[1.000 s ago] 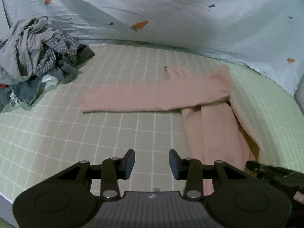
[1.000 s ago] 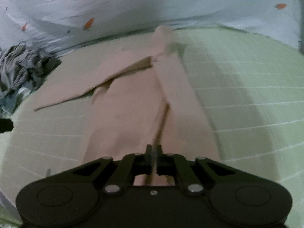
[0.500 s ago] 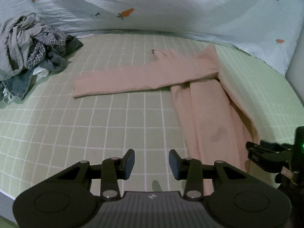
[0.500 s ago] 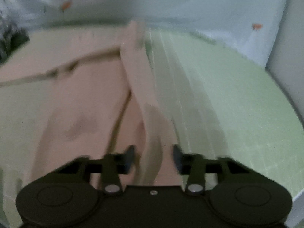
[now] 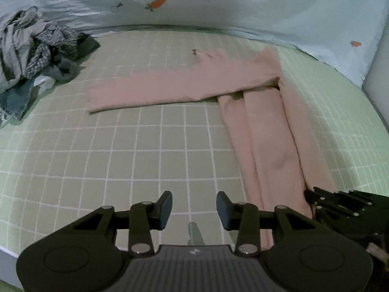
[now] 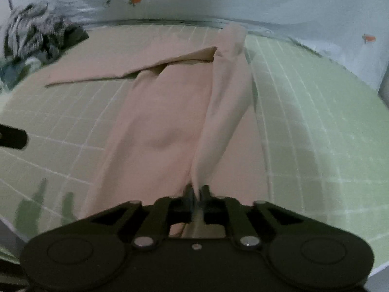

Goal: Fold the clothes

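A pair of pink trousers [image 5: 265, 131] lies on the green checked bed sheet [image 5: 121, 150]. One leg stretches left [image 5: 170, 85], the other runs toward me. My left gripper [image 5: 194, 209] is open and empty, hovering over bare sheet left of the near leg. My right gripper [image 6: 196, 192] is shut on the near leg's hem, lifting a strip of the pink trousers [image 6: 218, 112] off the rest. It also shows at the right edge of the left wrist view [image 5: 340, 206].
A pile of grey and checked clothes [image 5: 31, 48] sits at the far left of the bed, also in the right wrist view [image 6: 36, 36]. A pale quilt with carrot prints [image 5: 218, 2] bunches along the back. The bed's edge lies near, bottom left [image 5: 7, 258].
My right gripper was shut, opened half a second ago, and has now shut on the near trouser hem, raising it. My left gripper stayed open and drifted slightly back.
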### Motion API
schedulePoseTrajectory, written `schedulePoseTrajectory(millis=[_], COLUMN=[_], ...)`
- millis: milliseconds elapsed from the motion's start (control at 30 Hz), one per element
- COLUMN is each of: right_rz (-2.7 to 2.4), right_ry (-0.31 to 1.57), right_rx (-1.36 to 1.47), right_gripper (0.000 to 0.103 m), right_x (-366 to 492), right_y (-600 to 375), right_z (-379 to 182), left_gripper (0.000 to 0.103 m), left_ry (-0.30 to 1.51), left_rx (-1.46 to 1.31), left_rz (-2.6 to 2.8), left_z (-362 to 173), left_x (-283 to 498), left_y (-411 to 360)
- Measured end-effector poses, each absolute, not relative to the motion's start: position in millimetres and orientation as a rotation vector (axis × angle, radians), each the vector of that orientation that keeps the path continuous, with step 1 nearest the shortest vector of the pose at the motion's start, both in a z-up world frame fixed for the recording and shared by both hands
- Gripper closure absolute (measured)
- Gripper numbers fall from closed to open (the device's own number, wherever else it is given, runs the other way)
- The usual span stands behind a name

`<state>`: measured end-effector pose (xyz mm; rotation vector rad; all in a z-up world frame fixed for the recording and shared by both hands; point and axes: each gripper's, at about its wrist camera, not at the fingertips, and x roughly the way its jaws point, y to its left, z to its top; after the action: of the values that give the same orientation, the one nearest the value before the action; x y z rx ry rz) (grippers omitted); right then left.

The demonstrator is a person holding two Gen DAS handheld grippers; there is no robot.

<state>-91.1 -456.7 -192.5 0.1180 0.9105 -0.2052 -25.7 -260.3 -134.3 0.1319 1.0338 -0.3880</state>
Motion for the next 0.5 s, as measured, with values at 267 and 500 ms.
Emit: schedulePoseTrajectory(millis=[267,500], right_rz=[-0.313,-0.105], right_ry=[0.896,0.922], right_rx=[0.305,0.338], right_gripper=[0.055,0.023], right_x=[-105.7,-99.4], right_y=[-471.5,-454.9], right_z=[-196.6,-186.2], left_gripper=[0.048,0.021], left_ry=[1.063,1.035], left_rx=[0.107,0.073], left_rz=[-0.393,-0.359], left_z=[-139.7,-134.7], left_x=[-11.9,1.0], left_y=[-257.2,-251.4])
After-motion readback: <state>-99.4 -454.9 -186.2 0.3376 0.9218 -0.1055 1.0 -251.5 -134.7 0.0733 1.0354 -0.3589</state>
